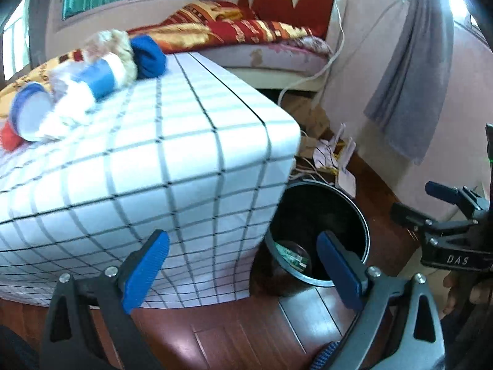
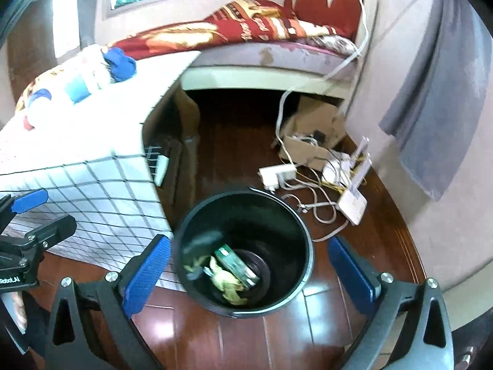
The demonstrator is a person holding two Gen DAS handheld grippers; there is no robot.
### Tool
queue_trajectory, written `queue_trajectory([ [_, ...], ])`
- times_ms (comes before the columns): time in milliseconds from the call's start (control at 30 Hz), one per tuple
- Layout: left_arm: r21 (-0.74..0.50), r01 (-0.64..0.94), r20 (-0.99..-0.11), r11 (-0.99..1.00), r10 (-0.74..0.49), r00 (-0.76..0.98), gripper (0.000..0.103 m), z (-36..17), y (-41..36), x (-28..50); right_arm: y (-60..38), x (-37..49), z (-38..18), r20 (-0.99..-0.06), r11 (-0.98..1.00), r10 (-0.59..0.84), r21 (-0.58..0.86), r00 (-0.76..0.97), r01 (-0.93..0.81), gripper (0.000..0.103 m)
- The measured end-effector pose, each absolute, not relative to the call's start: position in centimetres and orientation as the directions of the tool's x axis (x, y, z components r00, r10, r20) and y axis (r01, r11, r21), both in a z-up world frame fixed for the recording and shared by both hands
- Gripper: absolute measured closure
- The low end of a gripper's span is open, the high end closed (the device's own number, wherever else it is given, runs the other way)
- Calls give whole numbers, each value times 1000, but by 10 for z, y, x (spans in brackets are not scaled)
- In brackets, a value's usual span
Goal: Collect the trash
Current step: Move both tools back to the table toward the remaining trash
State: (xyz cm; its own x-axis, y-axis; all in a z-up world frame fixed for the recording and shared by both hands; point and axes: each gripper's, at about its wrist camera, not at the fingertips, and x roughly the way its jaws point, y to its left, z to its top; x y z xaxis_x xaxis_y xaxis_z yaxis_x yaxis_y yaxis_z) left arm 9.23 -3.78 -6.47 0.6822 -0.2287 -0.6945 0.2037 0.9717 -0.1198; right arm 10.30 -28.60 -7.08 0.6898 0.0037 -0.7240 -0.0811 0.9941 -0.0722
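A black trash bin (image 2: 191, 215) stands on the wood floor beside a table with a checked cloth (image 2: 92, 141). At the bin's bottom lie a green packet (image 2: 237, 265), a yellow crumpled scrap (image 2: 229, 285) and a dark blurred item (image 2: 203, 240). My right gripper (image 2: 248, 243) hangs open above the bin with nothing between its blue pads. My left gripper (image 1: 243, 237) is open too, empty, over the table's corner, with the bin (image 1: 363, 215) just to its right. On the tabletop lie a plastic bottle with a blue label (image 1: 98, 77), a blue-rimmed cup (image 1: 29, 114) and a blue bundle (image 1: 149, 57).
A power strip (image 2: 277, 174), loose cables, a white router (image 2: 354, 200) and a cardboard box (image 2: 311, 129) clutter the floor behind the bin. A bed with a red and gold blanket (image 1: 234, 27) stands behind the table. A grey curtain (image 1: 409, 77) hangs at right.
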Motion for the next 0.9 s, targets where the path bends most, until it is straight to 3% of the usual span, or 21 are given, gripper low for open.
queue_trajectory([
  [400, -78, 72, -615, 994, -105, 782, 5, -33, 18, 72, -216, 103, -38, -671, 978, 106, -62, 734, -197, 0],
  [533, -39, -38, -606, 999, 6, 796, 5, -29, 41, 72, -194, 107, -28, -645, 970, 140, -62, 751, -234, 0],
  [700, -50, -110, -630, 993, 54, 774, 5, -27, 77, 73, -164, 114, -15, -597, 957, 201, -49, 776, -286, 0],
  [900, -55, -143, -624, 988, 78, 777, 5, -18, 121, 71, -120, 132, -14, -630, 934, 256, -34, 733, -356, 0],
])
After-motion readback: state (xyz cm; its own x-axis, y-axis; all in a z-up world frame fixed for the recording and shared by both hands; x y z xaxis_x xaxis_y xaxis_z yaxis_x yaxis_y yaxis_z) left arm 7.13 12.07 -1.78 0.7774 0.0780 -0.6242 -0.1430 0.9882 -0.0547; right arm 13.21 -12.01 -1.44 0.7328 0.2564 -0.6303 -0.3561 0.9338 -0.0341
